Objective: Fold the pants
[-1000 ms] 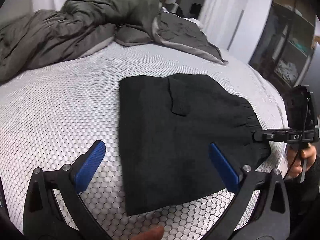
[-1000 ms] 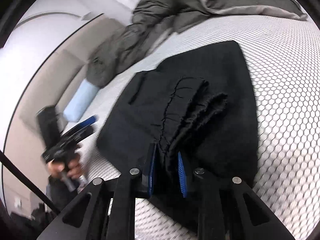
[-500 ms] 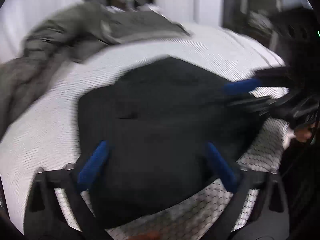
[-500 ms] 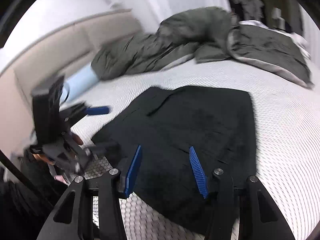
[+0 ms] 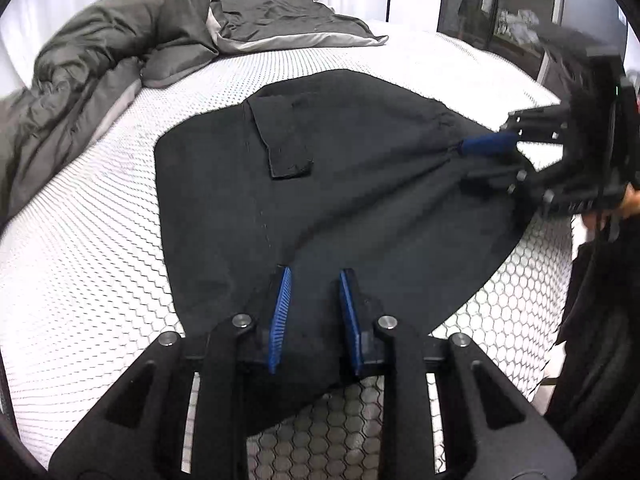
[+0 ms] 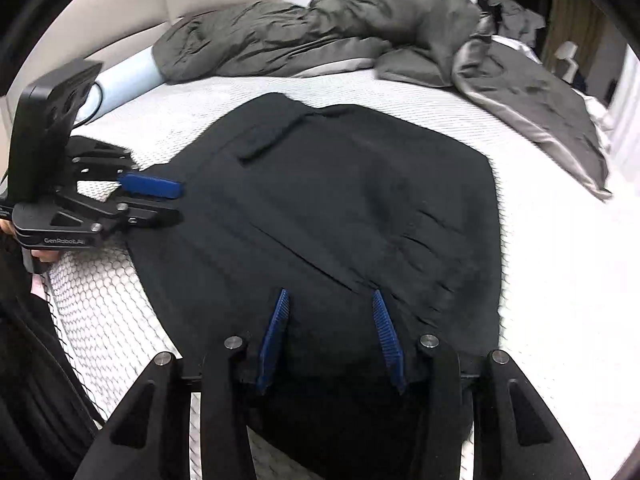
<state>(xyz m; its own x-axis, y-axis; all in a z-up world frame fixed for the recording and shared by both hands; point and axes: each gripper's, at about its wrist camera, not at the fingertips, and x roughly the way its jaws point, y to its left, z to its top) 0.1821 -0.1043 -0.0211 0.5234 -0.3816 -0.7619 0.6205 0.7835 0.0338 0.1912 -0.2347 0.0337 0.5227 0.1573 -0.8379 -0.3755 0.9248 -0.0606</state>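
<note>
The black pants [image 5: 360,184] lie folded on the white bed, a pocket flap [image 5: 286,142] facing up. They also show in the right wrist view [image 6: 360,208]. My left gripper [image 5: 316,280] grips the near edge of the pants, cloth bunched between its blue pads. In the right wrist view my left gripper [image 6: 176,200] sits at the pants' left edge. My right gripper [image 6: 330,300] is over the near edge with its jaws part open and cloth between them. In the left wrist view my right gripper [image 5: 472,160] is at the pants' right edge.
A crumpled grey duvet [image 5: 120,40] lies across the far side of the bed [image 5: 80,248]. A light blue pillow [image 6: 128,80] rests by the beige headboard [image 6: 160,0]. A dark shelf unit [image 5: 520,12] stands beyond the bed's right side.
My left gripper moved in over the pants' near edge and closed on the cloth. My right gripper let go of the bunched waistband and opened, then narrowed over the right edge.
</note>
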